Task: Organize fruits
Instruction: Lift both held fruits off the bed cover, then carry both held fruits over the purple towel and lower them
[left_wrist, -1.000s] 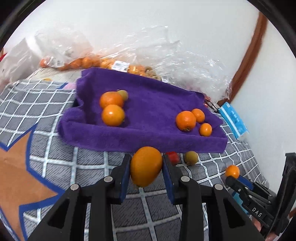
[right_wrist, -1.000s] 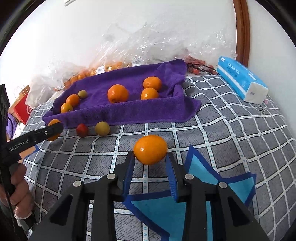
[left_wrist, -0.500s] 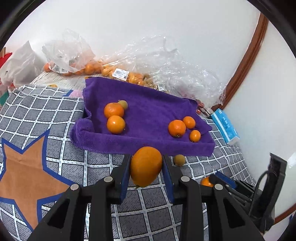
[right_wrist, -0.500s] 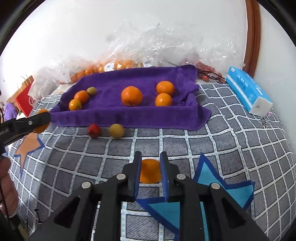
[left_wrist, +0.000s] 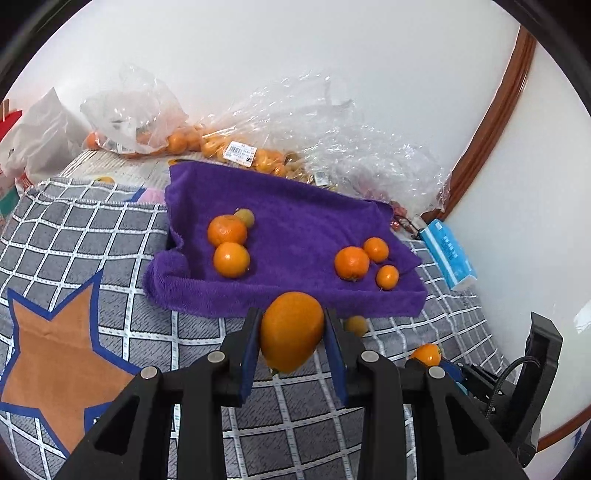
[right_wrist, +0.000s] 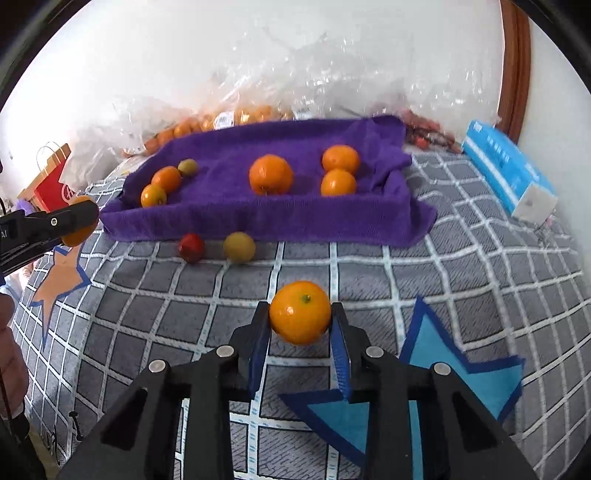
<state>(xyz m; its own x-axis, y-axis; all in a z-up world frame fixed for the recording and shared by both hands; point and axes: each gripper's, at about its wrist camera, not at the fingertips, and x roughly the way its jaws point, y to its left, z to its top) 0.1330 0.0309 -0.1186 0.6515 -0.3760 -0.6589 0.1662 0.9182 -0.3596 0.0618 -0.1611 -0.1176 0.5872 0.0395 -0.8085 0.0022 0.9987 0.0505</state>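
My left gripper (left_wrist: 291, 317) is shut on a large orange (left_wrist: 291, 332), held above the checked blanket just in front of the purple towel (left_wrist: 295, 221). On the towel lie two oranges (left_wrist: 231, 259) and a small greenish fruit (left_wrist: 245, 217) at the left, and three oranges (left_wrist: 351, 263) at the right. My right gripper (right_wrist: 300, 314) has a smaller orange (right_wrist: 300, 312) between its pads, which touch it on both sides while the jaws are opening slightly. A red fruit (right_wrist: 191, 247) and a yellow-green fruit (right_wrist: 239, 246) lie on the blanket before the towel.
Clear plastic bags with oranges (left_wrist: 177, 142) are piled along the wall behind the towel. A blue tissue pack (right_wrist: 509, 177) lies at the right, a red paper bag (right_wrist: 51, 184) at the left. A person's hand (right_wrist: 9, 354) holds the left gripper's handle.
The left gripper has risen with its orange, so the towel looks farther off. The right gripper's jaws, open behind the small orange a second ago, have closed around it.
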